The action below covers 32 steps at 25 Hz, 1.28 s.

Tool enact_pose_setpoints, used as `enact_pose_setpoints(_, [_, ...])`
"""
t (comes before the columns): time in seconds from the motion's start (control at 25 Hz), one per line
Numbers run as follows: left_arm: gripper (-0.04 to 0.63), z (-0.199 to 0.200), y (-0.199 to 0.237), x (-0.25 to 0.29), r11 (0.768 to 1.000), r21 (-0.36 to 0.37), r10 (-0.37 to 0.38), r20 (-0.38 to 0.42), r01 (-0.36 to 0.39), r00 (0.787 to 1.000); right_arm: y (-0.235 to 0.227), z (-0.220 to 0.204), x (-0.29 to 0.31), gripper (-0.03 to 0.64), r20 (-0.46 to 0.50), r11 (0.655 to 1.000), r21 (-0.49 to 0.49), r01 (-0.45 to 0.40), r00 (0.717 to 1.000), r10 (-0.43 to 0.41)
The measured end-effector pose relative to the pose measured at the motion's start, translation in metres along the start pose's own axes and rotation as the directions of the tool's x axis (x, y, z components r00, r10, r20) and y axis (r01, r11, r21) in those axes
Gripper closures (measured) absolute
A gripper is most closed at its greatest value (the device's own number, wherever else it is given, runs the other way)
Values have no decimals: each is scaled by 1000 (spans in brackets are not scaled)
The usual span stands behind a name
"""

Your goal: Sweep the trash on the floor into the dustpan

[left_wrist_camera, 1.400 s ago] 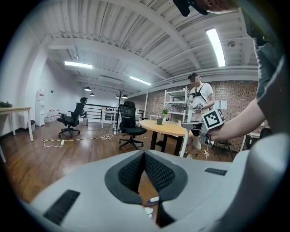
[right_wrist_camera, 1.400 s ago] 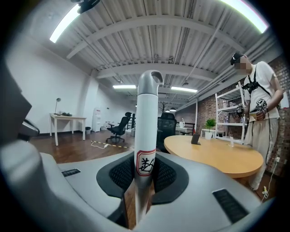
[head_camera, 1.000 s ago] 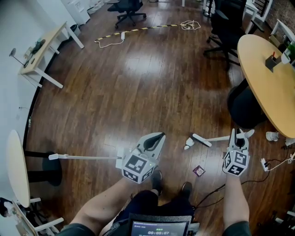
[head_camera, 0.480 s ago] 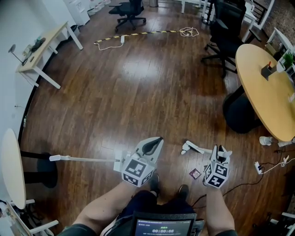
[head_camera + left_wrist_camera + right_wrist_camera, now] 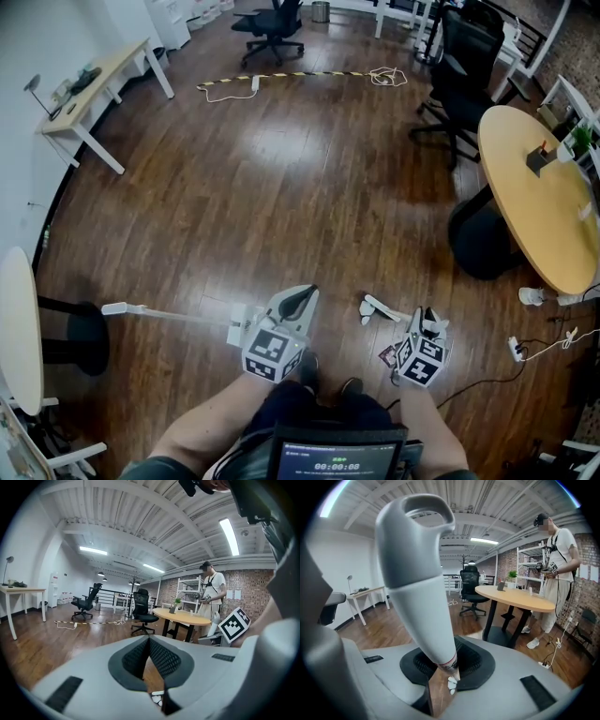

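While the left tongs (image 5: 149,643) sit closed, the right tongs (image 5: 446,665) clamp a white handle (image 5: 417,573)

Readable print: one timer only.
On the screen (image 5: 337,464) at the head view's bottom edge we noted green digits, apparently 00:00:08. The cubes on the left gripper (image 5: 303,294) and right gripper (image 5: 428,319) bore black-and-white square patterns, no letters. The band round the white handle (image 5: 419,583) was too blurred to read.
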<state>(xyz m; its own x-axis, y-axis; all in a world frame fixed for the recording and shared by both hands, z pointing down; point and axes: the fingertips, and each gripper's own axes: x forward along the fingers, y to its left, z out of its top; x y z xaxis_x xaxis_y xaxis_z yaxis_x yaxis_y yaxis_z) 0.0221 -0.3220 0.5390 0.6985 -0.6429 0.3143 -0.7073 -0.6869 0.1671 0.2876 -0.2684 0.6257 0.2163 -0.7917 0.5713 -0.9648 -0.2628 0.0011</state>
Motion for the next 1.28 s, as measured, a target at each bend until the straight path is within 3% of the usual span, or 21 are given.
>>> enact_pose_setpoints(0.24, [592, -13, -25, -19, 998, 5, 67, 5, -67, 998, -15, -22, -21, 518, -45, 998, 67, 3, 999, 0])
enact_pose_setpoints(0.72, [591, -23, -94, -84, 986, 1, 166, 6, -166, 986, -37, -47, -69, 518, -99, 996, 87, -34, 994, 43])
enact_pose_setpoints(0.96, [592, -34, -61, -144, 982, 36, 183, 14, -183, 983, 3, -59, -95, 518, -126, 993, 119, 5, 992, 10])
enact_pose_setpoints(1.28, [592, -67, 37, -234, 987, 65, 142, 34, -144, 989, 100, -93, -122, 518, -178, 963, 227, 147, 978, -108])
